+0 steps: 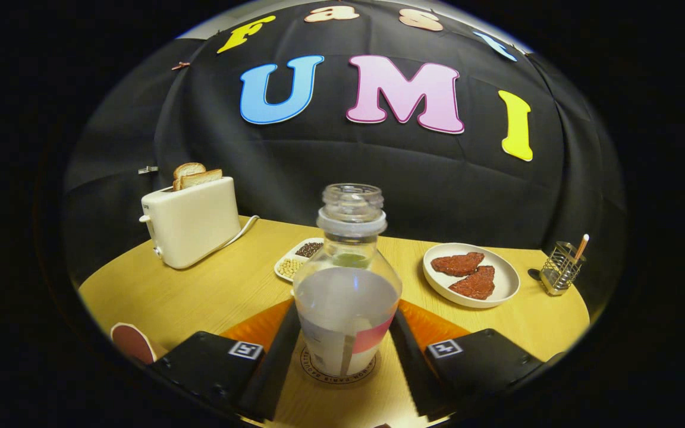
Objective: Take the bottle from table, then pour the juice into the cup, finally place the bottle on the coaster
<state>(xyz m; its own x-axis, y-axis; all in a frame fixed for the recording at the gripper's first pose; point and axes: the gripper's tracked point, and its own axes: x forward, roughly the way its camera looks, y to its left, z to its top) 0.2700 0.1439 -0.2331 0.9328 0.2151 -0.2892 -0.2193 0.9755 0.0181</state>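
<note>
Hand-held gripper (347, 351): fingers flanked bottle (347, 297), contact unclear | bottle: upright on coaster (336, 373), uncapped | step: judged final placement | next: release, withdraw straight back.

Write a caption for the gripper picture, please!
Open bottle standing on its coaster between the gripper fingers.

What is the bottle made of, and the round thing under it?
The bottle, standing between the gripper's fingers, looks like clear, glossy plastic: you can see through its neck and threaded mouth. The coaster under it looks like light wood or cork, matte, with a printed ring; which one, I cannot tell.
</note>
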